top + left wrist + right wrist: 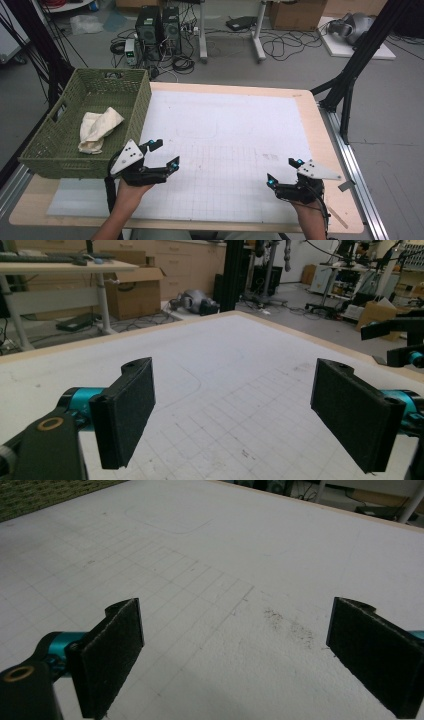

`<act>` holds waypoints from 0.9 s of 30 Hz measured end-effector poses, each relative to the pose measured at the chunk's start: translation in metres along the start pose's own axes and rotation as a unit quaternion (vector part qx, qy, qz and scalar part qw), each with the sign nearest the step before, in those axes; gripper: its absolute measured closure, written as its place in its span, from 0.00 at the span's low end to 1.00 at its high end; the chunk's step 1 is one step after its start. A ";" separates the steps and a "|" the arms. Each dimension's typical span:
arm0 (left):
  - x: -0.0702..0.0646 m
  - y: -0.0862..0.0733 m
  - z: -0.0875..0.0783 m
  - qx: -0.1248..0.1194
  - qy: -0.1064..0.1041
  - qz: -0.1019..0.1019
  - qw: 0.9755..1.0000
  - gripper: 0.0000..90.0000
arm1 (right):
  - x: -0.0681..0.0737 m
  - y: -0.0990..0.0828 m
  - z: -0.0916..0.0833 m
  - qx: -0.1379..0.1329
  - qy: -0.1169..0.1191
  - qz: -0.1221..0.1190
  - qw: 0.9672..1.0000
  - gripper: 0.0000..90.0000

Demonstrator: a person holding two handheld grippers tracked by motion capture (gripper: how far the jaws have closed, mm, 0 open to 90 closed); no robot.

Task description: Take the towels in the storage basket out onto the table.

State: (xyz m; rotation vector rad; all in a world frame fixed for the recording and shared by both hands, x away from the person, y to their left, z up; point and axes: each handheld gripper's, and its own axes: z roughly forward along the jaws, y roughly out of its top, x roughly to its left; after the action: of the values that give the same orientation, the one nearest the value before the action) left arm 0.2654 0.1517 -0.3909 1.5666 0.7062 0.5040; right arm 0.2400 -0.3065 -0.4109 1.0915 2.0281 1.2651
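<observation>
The left tool (161,154), black with teal joints and a grey three-cornered plate on top, hovers with its jaws spread wide and nothing between them, just beside the near right corner of a green woven plastic basket (55,150). Inside that basket lies a crumpled cream cloth (97,130), back and to the left of the left tool, apart from it and separated from it by the basket's wall (the cloth rests on the basket floor, toward its middle). The basket itself sits on the left edge of the pale wooden worktop (320,125), which carries a white gridded mat (225,130).

Well apart, at the near right of the mat, the right tool (282,172) is also held wide and empty, a hand (307,207) gripping it from below. In the left gripper view, the black padded fingers (127,410) stand far apart over the bare grid lines. The right gripper view shows its own pads (112,652) equally spread above a faint dark smudge (292,627) on the mat.
</observation>
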 end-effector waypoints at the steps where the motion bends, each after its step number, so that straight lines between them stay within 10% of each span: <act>1: 0.001 0.003 -0.002 -0.003 0.003 0.000 1.000 0.20 | 0.000 0.000 0.001 0.002 0.002 0.002 1.000 0.08; 11: 0.015 0.028 -0.024 -0.015 0.025 0.005 1.000 0.21 | 0.004 0.002 0.004 0.001 0.016 -0.005 1.000 0.08; 27: 0.118 0.089 -0.086 -0.031 0.085 -0.032 0.995 0.20 | 0.008 0.002 0.010 0.012 0.017 -0.005 1.000 0.08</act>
State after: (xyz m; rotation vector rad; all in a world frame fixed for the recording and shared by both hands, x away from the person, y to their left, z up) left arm 0.3038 0.2926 -0.3020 1.4490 0.8601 0.6112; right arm 0.2443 -0.2944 -0.4140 1.0757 2.0775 1.2653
